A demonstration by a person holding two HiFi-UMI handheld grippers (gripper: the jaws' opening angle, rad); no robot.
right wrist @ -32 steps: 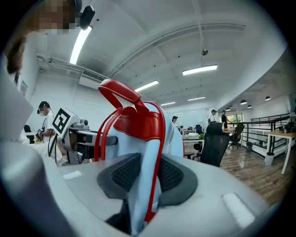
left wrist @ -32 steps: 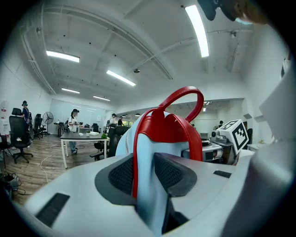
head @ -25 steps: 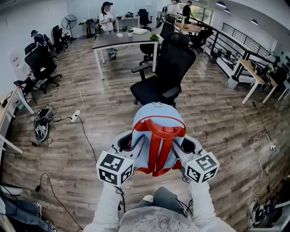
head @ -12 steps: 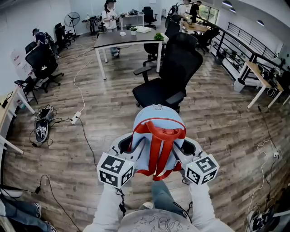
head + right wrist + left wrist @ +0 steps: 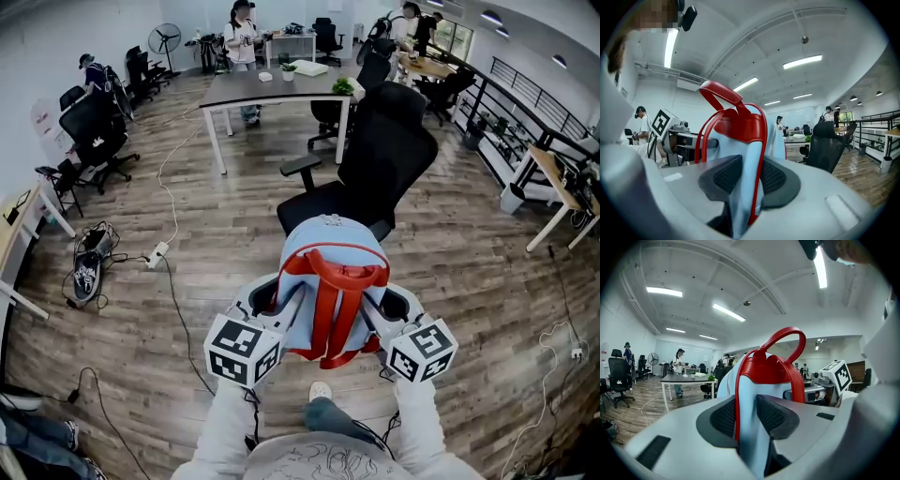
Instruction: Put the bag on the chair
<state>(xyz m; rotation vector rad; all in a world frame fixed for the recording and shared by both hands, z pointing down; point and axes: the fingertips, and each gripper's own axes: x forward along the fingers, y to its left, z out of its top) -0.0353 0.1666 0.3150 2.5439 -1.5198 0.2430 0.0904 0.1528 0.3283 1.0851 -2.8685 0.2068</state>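
Note:
A light blue bag (image 5: pixel 323 258) with red straps and a red top handle hangs in the air between both grippers, in front of the person. My left gripper (image 5: pixel 272 302) is shut on the bag's left edge (image 5: pixel 747 427), its dark pads pressing the blue fabric beside a red strap. My right gripper (image 5: pixel 386 305) is shut on the bag's right edge (image 5: pixel 745 183) in the same way. The black office chair (image 5: pixel 375 164) stands just beyond the bag, its seat (image 5: pixel 314 204) partly hidden behind the bag's top. The same chair (image 5: pixel 826 151) shows at the right of the right gripper view.
A dark table (image 5: pixel 277 89) stands behind the chair, with a person (image 5: pixel 242 33) beyond it. A white cable and power strip (image 5: pixel 156 254) lie on the wooden floor at left, near a black bag (image 5: pixel 86 258). More chairs (image 5: pixel 92 131) and desks (image 5: pixel 567 192) line both sides.
The chair has come nearer and shifted slightly right in the head view as the person walks toward it. The bag stays held between both grippers.

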